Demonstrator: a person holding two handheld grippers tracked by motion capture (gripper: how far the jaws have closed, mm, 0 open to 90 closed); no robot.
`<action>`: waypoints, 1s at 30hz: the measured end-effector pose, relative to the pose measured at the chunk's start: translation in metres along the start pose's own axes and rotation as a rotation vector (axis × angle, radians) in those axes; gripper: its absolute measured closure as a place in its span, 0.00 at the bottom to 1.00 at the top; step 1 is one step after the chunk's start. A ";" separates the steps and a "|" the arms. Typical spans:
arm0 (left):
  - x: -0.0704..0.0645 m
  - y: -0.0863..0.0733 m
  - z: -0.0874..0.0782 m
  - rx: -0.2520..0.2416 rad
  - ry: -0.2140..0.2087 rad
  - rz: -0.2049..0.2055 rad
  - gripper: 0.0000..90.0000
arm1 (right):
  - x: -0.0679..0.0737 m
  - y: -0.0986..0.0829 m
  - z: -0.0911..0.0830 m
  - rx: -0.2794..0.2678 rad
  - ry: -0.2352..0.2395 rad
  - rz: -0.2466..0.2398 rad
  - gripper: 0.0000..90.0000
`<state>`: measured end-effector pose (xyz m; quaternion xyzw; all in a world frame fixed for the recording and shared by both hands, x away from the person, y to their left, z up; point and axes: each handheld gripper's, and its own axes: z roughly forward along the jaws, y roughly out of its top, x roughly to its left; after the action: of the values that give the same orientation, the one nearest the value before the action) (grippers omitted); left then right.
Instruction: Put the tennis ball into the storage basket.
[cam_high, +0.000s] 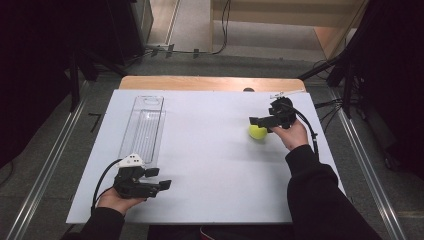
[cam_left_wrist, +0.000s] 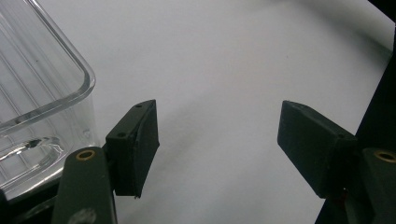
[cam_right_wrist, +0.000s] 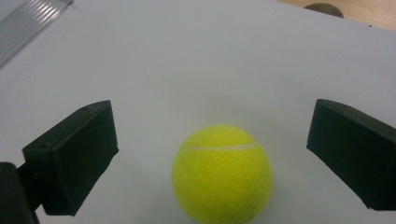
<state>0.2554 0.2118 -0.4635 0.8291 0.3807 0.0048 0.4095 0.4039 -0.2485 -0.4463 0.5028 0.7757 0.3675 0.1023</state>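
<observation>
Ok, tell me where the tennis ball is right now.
The tennis ball sits on the white table, right of centre in the high view, between the open jaws of the right claw and untouched; the clear tray lies far to its left.

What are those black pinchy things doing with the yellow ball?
A person holds a claw in each hand. The right claw is open around a tennis ball on the white table, not squeezing it yet. The left claw is open and empty, beside a clear plastic tray.

Black sleeves on both arms; each black gripper (cam_high: 160, 178) trails a black cable (the left's top white).
</observation>
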 end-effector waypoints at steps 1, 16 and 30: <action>0.000 0.000 0.000 -0.003 0.000 -0.002 0.33 | 0.000 0.000 0.001 0.004 -0.001 -0.001 0.00; 0.000 0.000 0.000 0.003 -0.005 0.003 0.33 | -0.005 -0.012 0.011 0.010 -0.028 0.015 0.05; 0.000 0.001 0.001 0.007 -0.008 0.007 0.33 | -0.007 -0.021 0.022 0.047 -0.021 0.027 0.07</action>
<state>0.2558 0.2106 -0.4637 0.8318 0.3761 0.0018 0.4081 0.4041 -0.2488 -0.4775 0.5193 0.7762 0.3451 0.0935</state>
